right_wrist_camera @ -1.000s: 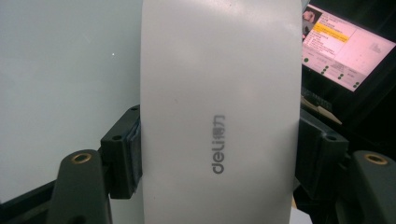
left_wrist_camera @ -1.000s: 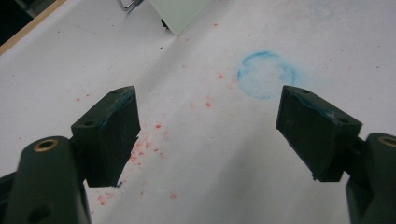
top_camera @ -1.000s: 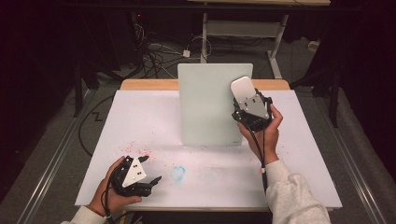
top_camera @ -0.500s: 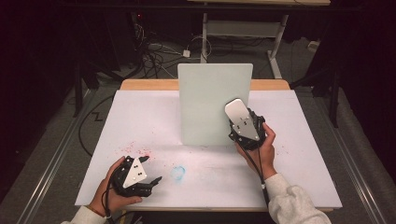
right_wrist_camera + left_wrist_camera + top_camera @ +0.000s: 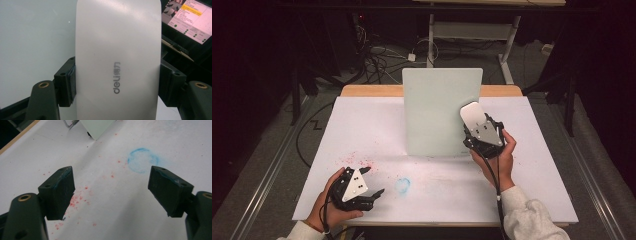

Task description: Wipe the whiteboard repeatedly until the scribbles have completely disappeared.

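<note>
**A:** Your right claw (image 5: 476, 131) was clamped on the white eraser (image 5: 472, 115). Both jaws pressed on its long edges, about halfway down its length. Did you see which way it pointed?

**B:** Straight out ahead of the claw. The eraser's long axis ran along the line of the jaws, with its rounded free end well past their tips, and the printed face looked back at your hand.

**A:** And the board (image 5: 437, 110)?

**B:** It stood upright on the tabletop (image 5: 362, 125), directly beyond the eraser and mostly off to that claw's left. In the right gripper view the pale board face sat behind the eraser's left half, while a lit monitor (image 5: 190, 17) showed past its right edge. So you were at the board's right margin, low down. Any wipe from there, I judge, had to travel leftward from the claw across the face.

**A:** Was the eraser's pad on the board?

**B:** I could not tell. The eraser lay close in front of the surface, but its own body hid the gap.

**A:** What about your other hand?

**B:** Your left claw (image 5: 374, 180) rested low on the tabletop with its jaws spread wide and nothing between them. A blue ring (image 5: 402, 185) was stained on the sheet just ahead of it and red specks (image 5: 357, 159) lay under and beside it. The board stood well away from that claw, up and to its right. The right hand was plainly the nearer one, and it already had the eraser.
</note>
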Demonstrator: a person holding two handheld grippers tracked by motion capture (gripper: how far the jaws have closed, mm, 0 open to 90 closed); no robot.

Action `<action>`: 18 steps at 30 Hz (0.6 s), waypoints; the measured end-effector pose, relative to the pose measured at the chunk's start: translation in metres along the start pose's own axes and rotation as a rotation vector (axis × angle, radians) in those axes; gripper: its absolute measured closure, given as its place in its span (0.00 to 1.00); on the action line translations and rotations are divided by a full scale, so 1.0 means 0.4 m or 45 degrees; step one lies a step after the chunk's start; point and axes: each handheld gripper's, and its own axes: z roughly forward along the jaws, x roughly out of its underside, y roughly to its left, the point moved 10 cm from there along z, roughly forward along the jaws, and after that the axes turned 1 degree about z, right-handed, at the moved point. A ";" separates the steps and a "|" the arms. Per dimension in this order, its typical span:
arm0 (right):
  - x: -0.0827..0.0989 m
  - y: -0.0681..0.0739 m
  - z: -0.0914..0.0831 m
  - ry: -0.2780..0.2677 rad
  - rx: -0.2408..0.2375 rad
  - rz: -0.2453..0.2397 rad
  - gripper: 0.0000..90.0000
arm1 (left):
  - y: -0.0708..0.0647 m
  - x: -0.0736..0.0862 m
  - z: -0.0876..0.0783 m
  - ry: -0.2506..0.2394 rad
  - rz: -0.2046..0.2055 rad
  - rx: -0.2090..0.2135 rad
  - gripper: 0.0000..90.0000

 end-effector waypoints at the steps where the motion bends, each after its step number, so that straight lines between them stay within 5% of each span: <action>1: -0.002 -0.004 0.004 0.005 0.010 -0.003 0.34 | -0.001 0.000 0.000 0.001 0.001 0.001 0.23; 8: -0.027 -0.021 0.010 -0.009 0.042 -0.002 0.34 | -0.001 0.001 0.003 0.004 -0.003 0.000 0.23; 18: 0.069 0.062 0.014 0.064 -0.028 -0.127 0.34 | -0.002 0.000 0.001 0.003 0.002 0.001 0.23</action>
